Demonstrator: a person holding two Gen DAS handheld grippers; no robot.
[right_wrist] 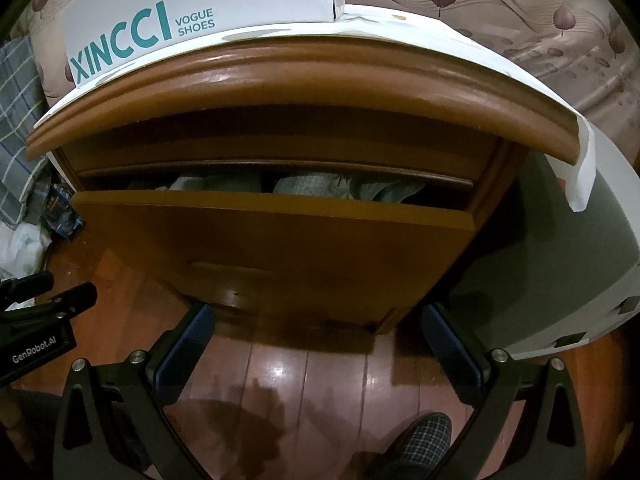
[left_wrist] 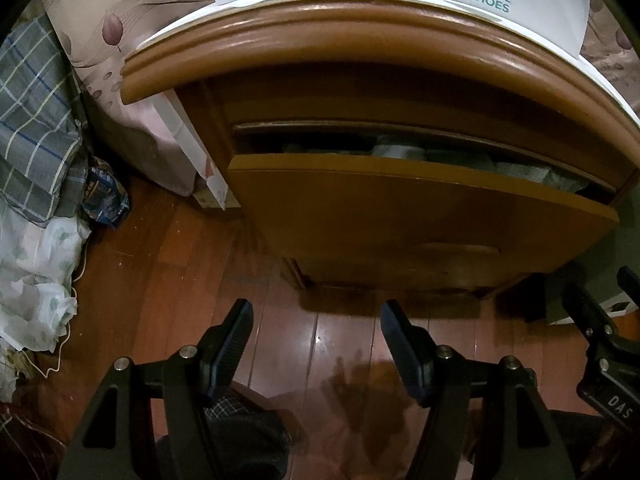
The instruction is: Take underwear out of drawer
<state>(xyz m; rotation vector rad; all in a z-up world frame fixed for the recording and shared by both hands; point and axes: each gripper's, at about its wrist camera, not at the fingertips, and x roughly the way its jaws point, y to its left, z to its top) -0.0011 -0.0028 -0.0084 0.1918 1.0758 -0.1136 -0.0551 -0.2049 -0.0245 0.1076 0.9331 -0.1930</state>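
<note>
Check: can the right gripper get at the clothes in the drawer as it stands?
Probably not yet. The drawer is pulled out only slightly, leaving a thin slot over the clothes, and the open right gripper hangs low over the floor.

Shoe box (right_wrist: pixel 200 12) sits on the nightstand (right_wrist: pixel 280 80), drawer (right_wrist: pixel 272 248) below it pulled partway out with folded underwear (right_wrist: pixel 320 186) inside.

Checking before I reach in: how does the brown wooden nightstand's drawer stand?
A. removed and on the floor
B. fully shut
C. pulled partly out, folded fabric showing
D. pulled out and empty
C: the brown wooden drawer front stands out from the nightstand, with pale folded fabric showing behind it.
</note>
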